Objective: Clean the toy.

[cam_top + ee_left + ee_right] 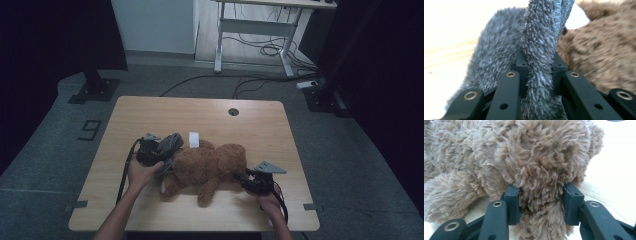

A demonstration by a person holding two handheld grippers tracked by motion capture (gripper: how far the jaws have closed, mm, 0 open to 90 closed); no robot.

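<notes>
A brown plush teddy bear (210,167) lies on the wooden table (200,115), near its front middle. My left gripper (155,152) sits at the bear's left side. In the left gripper view it (539,62) is shut on a fold of grey fluffy cloth (539,50), with the bear (599,55) just behind to the right. The grey cloth (171,142) bunches against the bear's upper left. My right gripper (245,180) is at the bear's right end. Seen in the right gripper view, it (541,195) is shut on a thick tuft of the bear (524,152).
A small white block (194,139) stands just behind the bear. A round cable hole (233,111) sits near the table's far edge. Beyond the table are a white desk frame (255,35), floor cables and black stand bases (95,90).
</notes>
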